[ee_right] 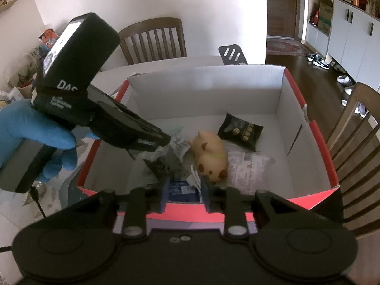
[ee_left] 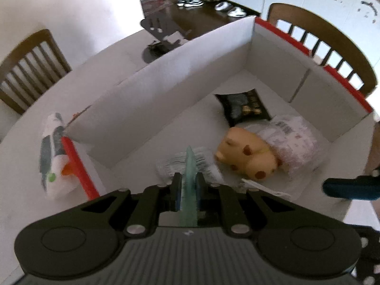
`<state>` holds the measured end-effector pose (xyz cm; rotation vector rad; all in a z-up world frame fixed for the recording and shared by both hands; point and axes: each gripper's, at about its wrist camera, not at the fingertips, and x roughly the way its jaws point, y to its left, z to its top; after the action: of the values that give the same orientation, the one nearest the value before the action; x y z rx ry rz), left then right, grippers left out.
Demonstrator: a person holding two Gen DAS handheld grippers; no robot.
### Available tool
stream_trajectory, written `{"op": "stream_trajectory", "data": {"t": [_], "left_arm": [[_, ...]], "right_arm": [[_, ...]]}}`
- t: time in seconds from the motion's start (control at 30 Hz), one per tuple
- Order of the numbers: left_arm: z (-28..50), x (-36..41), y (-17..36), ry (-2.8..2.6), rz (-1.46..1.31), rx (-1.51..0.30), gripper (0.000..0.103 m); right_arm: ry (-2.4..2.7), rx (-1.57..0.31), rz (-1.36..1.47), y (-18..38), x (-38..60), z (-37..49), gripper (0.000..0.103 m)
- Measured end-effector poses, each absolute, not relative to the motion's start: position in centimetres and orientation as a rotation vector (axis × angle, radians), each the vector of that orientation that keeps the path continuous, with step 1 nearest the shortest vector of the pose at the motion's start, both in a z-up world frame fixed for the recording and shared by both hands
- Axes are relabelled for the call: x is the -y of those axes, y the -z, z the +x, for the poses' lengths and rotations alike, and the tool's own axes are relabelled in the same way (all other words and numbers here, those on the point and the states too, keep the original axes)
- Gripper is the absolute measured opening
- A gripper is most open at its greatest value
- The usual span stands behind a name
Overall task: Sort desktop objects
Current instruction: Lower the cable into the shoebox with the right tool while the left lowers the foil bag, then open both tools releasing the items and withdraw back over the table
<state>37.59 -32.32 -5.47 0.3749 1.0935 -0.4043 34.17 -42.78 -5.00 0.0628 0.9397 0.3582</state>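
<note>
White worktop (ee_left: 28,142) carrying a red-edged box (ee_left: 308,47): left tool (ee_left: 188,185) clamps a translucent green packet (ee_left: 190,163), long axis toward 12 o'clock, over the box; right tool (ee_right: 184,190) stands slightly open.

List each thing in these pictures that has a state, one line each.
Box: open-topped, partly filled.
Left gripper: shut on a thin teal packet.
Right gripper: fingers apart over the box's near edge.
Pig toy: lying in the box.
Black snack bag: sealed, lying flat.
</note>
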Motion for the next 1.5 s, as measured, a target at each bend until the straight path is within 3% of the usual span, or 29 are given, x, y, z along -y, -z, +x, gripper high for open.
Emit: {"op": "stream_trajectory", "data": {"t": [0.2,1.5], "left_arm": [[37.1,31.9,5.0,0.416,0.335,-1.079,0.028],[25.6,27.2,-2.3,0.523,0.151,-0.931,0.029]], "right_arm": [[-0.365,-0.935,0.083,4.6,43.1,34.0,0.036],[-0.357,-0.867,0.063,1.6,43.5,30.7,0.042]]}}
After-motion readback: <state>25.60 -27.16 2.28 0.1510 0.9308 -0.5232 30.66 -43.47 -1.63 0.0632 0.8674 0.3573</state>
